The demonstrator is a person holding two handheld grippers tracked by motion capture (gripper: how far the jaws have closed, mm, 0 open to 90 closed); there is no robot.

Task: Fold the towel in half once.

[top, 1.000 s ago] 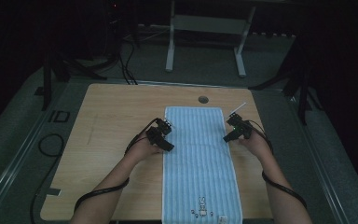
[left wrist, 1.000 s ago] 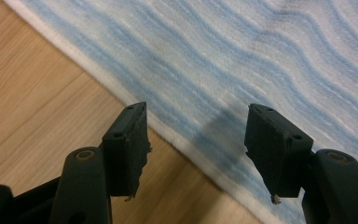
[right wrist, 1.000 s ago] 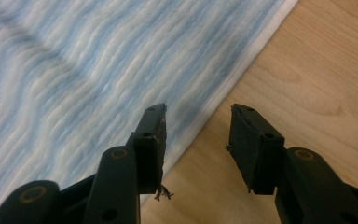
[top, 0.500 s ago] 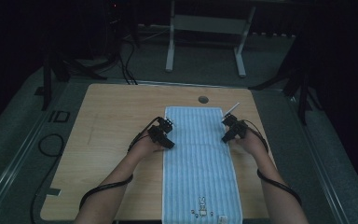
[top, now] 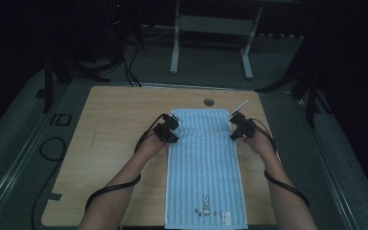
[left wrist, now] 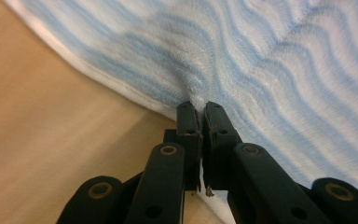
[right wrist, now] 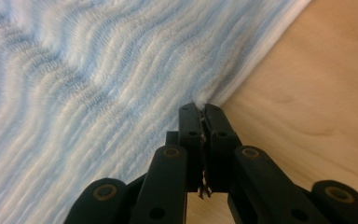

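A light blue striped towel [top: 205, 163] lies flat lengthwise on the wooden table [top: 110, 143]. My left gripper [top: 171, 135] sits at the towel's left edge near its far end; its jaws have just been closing and now pinch the towel [left wrist: 261, 60] hem, my left gripper [left wrist: 199, 108] shut on the bunched cloth. My right gripper [top: 234, 134] is at the towel's right edge; its jaws have likewise just been closing. In its own view the right gripper [right wrist: 200, 108] pinches the edge of the towel [right wrist: 98, 79].
A round hole [top: 209, 102] is in the table beyond the towel's far end. A small printed figure and label [top: 205, 211] mark the towel's near end. Metal stand legs [top: 175, 48] rise behind the table. Bare wood lies on the left.
Both grippers have closed onto the towel's side edges. The hands have barely shifted, and the towel lies as before.
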